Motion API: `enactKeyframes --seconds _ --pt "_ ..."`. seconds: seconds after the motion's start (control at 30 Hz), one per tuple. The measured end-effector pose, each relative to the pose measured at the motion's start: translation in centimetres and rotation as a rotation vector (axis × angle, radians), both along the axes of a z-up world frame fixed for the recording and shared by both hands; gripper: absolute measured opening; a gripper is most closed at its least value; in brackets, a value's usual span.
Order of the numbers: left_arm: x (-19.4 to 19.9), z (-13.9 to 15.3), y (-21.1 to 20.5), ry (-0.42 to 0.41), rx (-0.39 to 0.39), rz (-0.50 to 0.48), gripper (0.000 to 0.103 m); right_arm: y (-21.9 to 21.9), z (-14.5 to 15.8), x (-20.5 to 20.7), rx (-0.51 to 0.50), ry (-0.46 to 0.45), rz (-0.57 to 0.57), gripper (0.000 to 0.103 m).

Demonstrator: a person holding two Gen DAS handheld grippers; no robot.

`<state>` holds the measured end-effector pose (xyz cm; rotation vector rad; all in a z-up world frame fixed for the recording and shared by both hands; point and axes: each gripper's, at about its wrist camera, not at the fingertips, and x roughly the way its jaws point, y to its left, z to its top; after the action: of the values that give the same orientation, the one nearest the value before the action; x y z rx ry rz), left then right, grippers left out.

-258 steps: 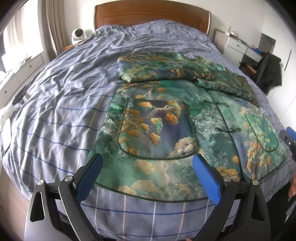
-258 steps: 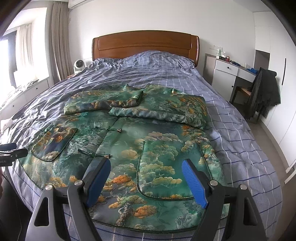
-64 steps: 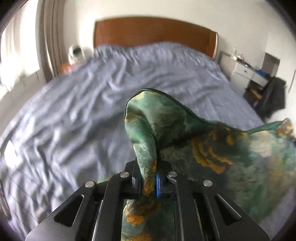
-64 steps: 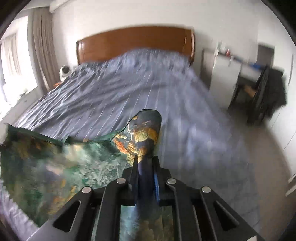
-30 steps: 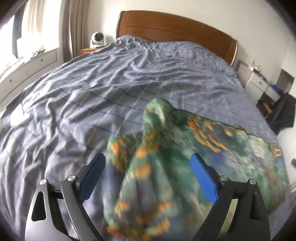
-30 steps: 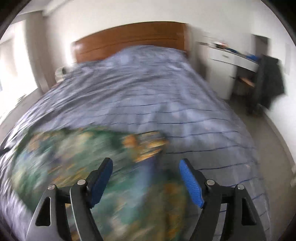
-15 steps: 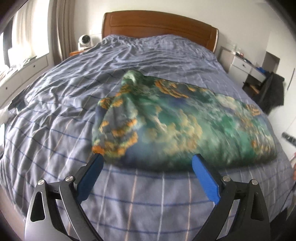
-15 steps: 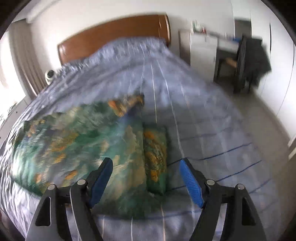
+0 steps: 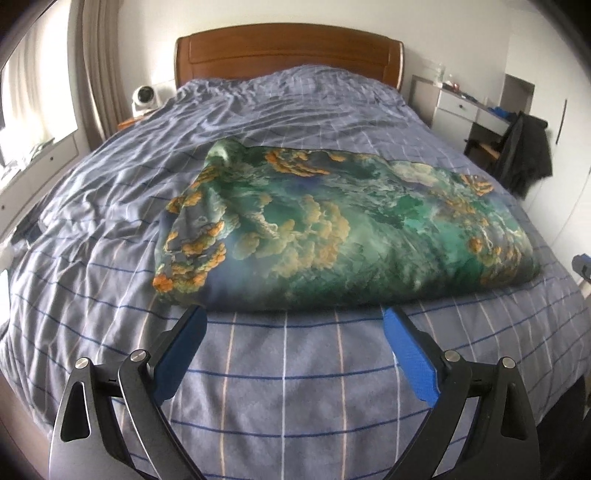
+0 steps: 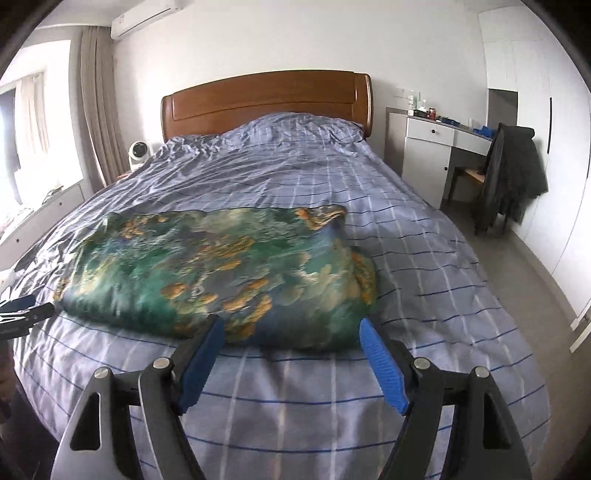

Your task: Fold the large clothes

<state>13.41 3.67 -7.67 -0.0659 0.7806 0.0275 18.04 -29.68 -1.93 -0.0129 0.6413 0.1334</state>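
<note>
Glossy satin garment (image 9: 351, 229) on matt cotton bedspread (image 9: 295, 387); polished wooden headboard (image 9: 288, 51).

Soft window (image 10: 22, 122) daylight from left; fisheye-warped, slightly blurred.

Home bedroom, wide bed with brown wooden headboard (image 10: 266, 105) and blue checked duvet cover (image 10: 295, 184), beige curtains (image 10: 98, 103) by bright window, white wall-mounted air conditioner (image 10: 146, 18), white desk with drawer (image 10: 439, 134), dark jacket draped over chair (image 10: 513, 173)
</note>
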Motion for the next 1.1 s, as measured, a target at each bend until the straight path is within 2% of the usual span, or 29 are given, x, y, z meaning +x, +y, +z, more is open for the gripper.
enactKeyframes --seconds 0.4,0.7,0.9,1.1 --pt "-0.3 -0.7 -0.3 0.021 0.008 0.004 0.097 1.0 0.6 -0.8 -0.014 -0.03 0.001 0.077" --pt "0.3 -1.3 -0.8 0.056 0.004 -0.011 0.097 0.6 -0.1 -0.9 0.0 -0.001 -0.019 0.077" --pt "2.2 -0.6 -1.6 0.061 -0.017 -0.053 0.097 0.5 -0.9 -0.9 0.004 0.018 -0.019 0.077" --pt "7.2 2.1 -3.2 0.059 -0.048 -0.162 0.099 0.3 -1.2 -0.9 0.003 0.02 -0.018 0.077"
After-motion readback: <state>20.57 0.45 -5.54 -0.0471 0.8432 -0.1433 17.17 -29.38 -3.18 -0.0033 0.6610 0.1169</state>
